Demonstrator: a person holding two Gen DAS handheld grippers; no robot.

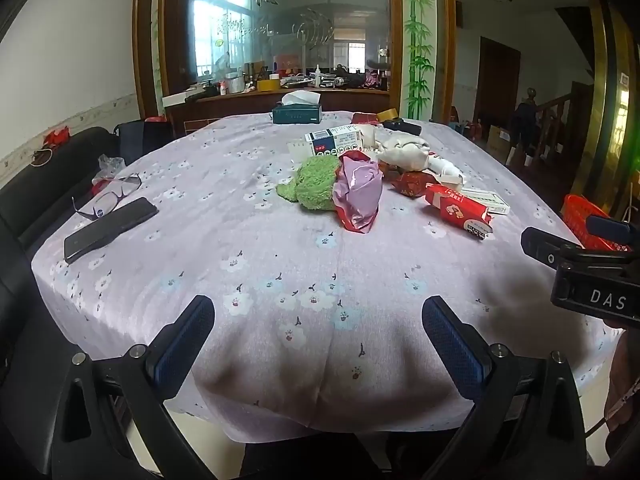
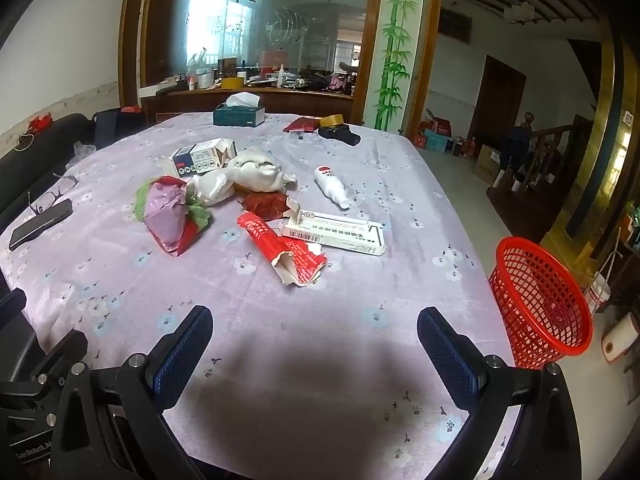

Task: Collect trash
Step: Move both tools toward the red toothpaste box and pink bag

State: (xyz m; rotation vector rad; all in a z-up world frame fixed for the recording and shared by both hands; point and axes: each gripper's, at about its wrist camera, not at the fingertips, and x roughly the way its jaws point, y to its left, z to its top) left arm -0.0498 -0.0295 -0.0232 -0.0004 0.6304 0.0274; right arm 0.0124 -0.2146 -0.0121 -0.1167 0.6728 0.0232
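White walls, wood-framed etched glass partition.

Two handheld grippers, both with jaws spread wide and empty.
The left gripper points forward and level; the right gripper sits just to its right, slightly ahead, fingers parted alike.

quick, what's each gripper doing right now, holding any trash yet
Left gripper: jaws open, holding nothing, above the near edge of the table.
Right gripper: jaws open, holding nothing, short of the torn red box.
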